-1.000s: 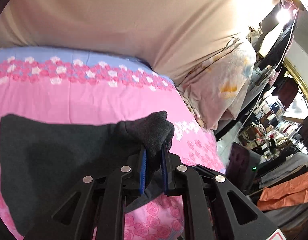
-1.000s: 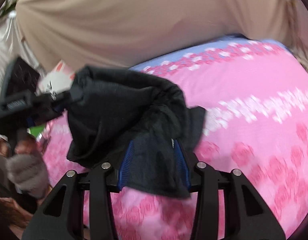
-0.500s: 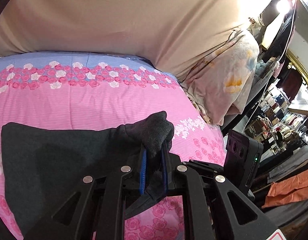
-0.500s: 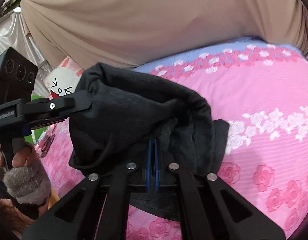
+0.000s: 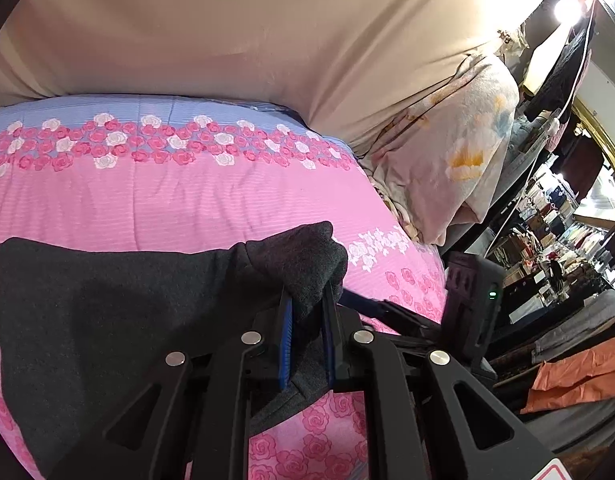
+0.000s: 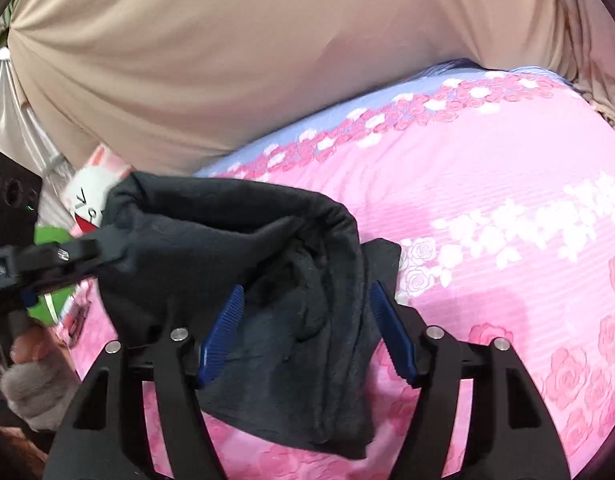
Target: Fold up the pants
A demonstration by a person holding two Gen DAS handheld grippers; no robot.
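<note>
Dark pants [image 6: 243,248] between spread fingers [image 6: 223,320]

No text, label or number is legible on anything here

Pants [image 5: 119,312] lie on bed [image 5: 179,204], spread toward 9 o'clock in left wrist view; one bunched end sits up between left gripper [image 5: 306,320] jaws at centre. Curtain [image 5: 243,36] behind bed at 12. Pillow [image 5: 451,160] off bed edge at 2, right gripper [image 5: 463,312] just beside at 4. Right wrist view: pants [image 6: 243,276] hang from left gripper [image 6: 67,256] at 9, drape between right gripper [image 6: 307,328] jaws, bed [image 6: 487,184] beneath, plush toy [image 6: 91,196] behind at 10.
</note>
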